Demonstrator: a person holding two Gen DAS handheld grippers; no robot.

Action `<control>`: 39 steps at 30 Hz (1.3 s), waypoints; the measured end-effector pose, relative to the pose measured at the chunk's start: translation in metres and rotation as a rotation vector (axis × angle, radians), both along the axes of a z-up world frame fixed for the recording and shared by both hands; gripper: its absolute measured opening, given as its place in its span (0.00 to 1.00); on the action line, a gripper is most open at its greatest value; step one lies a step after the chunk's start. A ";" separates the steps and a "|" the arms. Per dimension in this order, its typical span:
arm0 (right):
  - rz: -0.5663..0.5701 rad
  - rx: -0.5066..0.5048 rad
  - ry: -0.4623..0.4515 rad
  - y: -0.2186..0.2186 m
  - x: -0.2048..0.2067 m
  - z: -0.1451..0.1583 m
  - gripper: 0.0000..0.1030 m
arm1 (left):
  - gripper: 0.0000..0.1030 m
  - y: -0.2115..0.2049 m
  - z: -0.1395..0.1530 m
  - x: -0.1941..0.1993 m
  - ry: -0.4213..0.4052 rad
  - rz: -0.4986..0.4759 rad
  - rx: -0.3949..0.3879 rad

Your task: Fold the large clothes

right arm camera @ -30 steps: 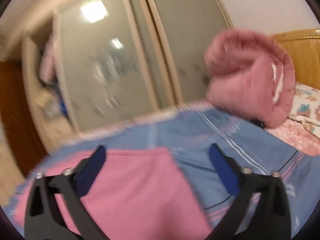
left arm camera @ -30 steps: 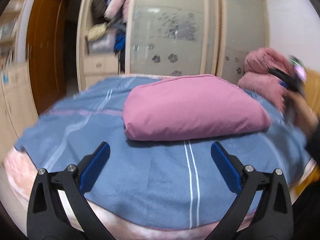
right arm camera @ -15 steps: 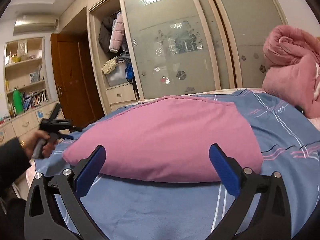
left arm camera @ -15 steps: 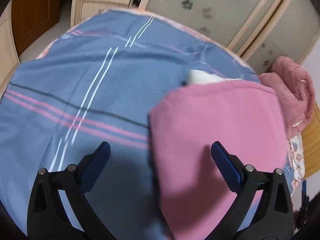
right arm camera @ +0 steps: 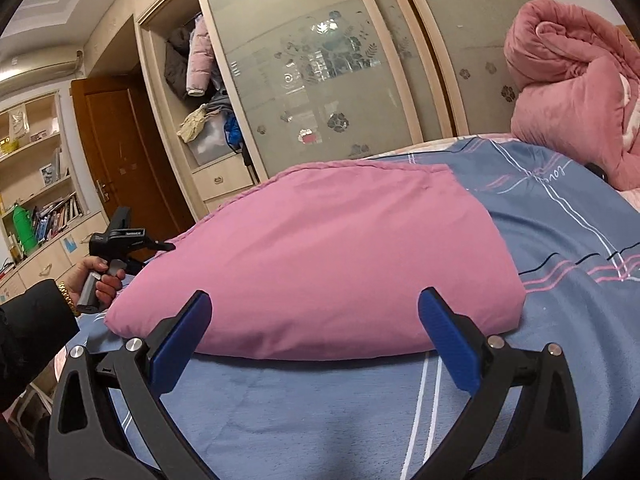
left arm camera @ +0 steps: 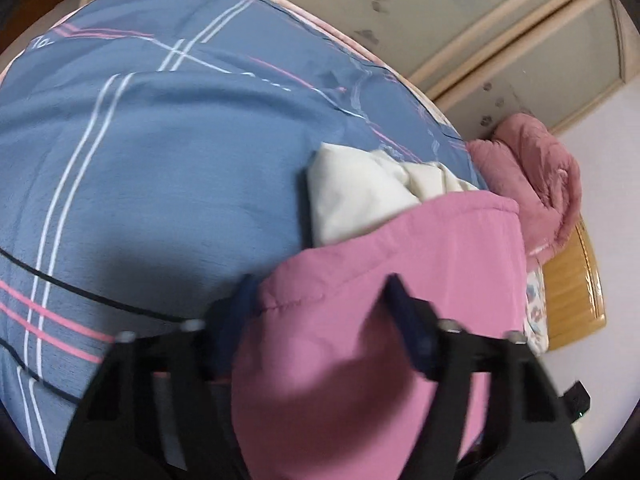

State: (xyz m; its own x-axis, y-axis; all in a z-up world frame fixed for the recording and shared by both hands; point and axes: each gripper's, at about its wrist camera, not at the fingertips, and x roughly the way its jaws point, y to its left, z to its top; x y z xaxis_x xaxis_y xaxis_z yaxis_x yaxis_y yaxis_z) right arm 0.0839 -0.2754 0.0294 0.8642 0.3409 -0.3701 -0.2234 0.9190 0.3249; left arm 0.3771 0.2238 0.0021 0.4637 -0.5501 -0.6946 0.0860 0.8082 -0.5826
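In the left wrist view, the left hand-held gripper (left arm camera: 320,312) points down at the corner of the folded pink garment (left arm camera: 400,280) that lies on the bed (left arm camera: 140,152). Its jaws are closing, and the pink corner with its stitched hem is between the two blue fingers (left arm camera: 408,328); the picture is blurred, so I cannot tell if the pads press the cloth already. A white lining (left arm camera: 360,192) comes out from under the far edge of the garment. To the left of the garment the blue striped bed cover is bare up to the far edge of the bed. A rolled pink quilt (left arm camera: 532,172) lies at the right end of the bed, near the wooden headboard (left arm camera: 572,296).

In the right wrist view, the right hand-held gripper (right arm camera: 316,344) is low over the bed cover (right arm camera: 300,412) and points nearly level at the long near edge of the pink garment (right arm camera: 320,256). Its jaws stand wide open, with nothing between them; the fingertips are just beside the near edge, and I cannot tell if they touch it. The garment lies in the middle of the bed, a thick folded pack. On its right the cover is free up to the quilt (right arm camera: 576,80). At the left corner of the garment, a hand (right arm camera: 96,280) in a dark sleeve holds the other gripper (right arm camera: 124,240) by its handle, with the nose at the cloth. Behind the bed there is a wardrobe (right arm camera: 320,72) with sliding doors.
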 end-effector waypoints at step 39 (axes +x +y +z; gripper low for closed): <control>-0.028 -0.026 0.006 0.014 0.025 -0.003 0.99 | 0.98 -0.054 0.060 0.060 -0.372 0.474 0.872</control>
